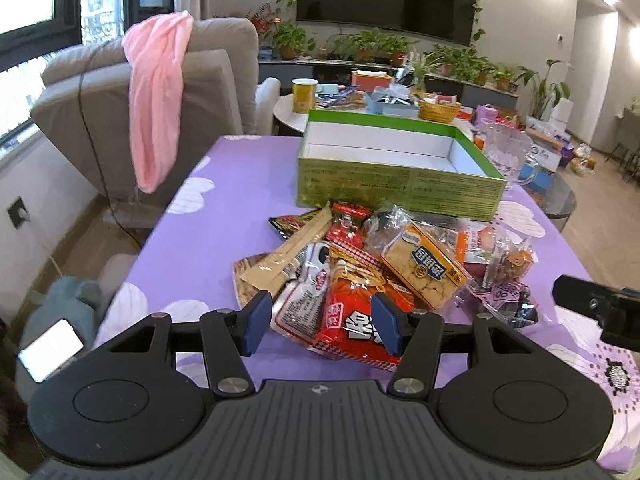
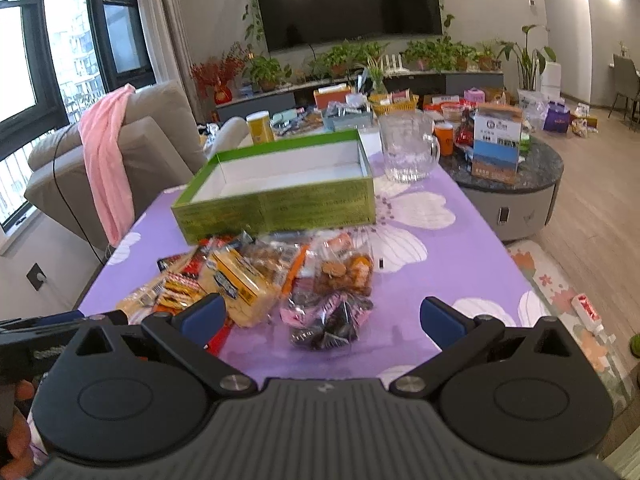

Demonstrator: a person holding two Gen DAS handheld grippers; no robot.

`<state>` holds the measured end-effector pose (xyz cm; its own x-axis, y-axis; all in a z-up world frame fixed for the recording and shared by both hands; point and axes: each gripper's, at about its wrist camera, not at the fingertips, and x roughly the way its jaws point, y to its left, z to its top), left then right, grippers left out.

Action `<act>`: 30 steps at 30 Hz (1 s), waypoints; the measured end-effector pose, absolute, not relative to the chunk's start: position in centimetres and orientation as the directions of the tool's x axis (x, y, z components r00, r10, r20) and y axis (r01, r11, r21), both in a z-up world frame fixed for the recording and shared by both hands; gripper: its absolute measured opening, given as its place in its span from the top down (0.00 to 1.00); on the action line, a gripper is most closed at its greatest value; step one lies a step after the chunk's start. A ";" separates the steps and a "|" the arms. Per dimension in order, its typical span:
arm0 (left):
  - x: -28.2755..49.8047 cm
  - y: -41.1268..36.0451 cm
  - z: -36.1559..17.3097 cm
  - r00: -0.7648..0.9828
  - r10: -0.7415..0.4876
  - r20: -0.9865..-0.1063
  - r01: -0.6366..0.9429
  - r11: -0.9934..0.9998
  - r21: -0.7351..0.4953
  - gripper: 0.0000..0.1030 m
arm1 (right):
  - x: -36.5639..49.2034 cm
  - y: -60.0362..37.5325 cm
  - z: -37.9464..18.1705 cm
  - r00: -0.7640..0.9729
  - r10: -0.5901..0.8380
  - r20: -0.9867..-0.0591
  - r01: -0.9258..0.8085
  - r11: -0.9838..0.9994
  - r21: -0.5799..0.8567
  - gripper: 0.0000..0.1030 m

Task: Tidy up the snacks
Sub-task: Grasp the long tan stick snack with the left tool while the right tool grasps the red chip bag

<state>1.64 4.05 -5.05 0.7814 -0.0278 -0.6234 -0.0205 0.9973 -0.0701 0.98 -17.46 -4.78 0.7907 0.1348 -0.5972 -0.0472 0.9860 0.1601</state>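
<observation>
We've got the snacks (image 1: 372, 264) heaped mid-table on the purple cloth, just near of the green box (image 1: 400, 164), which sits empty with its long side running left to right. The yellow cracker pack (image 1: 424, 268) lies on top, long axis slanting from far left to near right. The red packet (image 1: 356, 316) points its length toward us, near end almost between our left tool (image 1: 322, 322). That tool's blue pads are spread and hover over the packet, pinching nothing. Our right tool (image 2: 322, 318) is spread too, empty, with the dark wrapped pack (image 2: 328, 320) lying on the cloth between its fingers. Open cloth runs right of the pile to the table (image 2: 460, 264) edge; the left edge is close to the heap. A glass jug (image 2: 406, 148) stands beside the box's far right corner.
</observation>
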 end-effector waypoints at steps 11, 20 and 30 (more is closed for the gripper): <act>3.4 2.5 -6.5 0.776 -0.112 -0.620 0.085 0.994 -0.072 0.50 | 2.4 -17.6 -6.5 0.759 0.178 -0.626 -0.085 0.981 0.177 0.53; 4.8 3.2 -7.3 0.759 -0.083 -0.646 0.060 0.997 -0.057 0.50 | 3.8 -16.6 -7.2 0.750 0.195 -0.632 -0.127 0.980 0.152 0.53; 8.2 7.1 -6.7 0.796 0.009 -0.606 -0.020 1.000 -0.011 0.50 | 4.6 -15.5 -7.1 0.732 0.269 -0.625 -0.202 0.963 0.178 0.53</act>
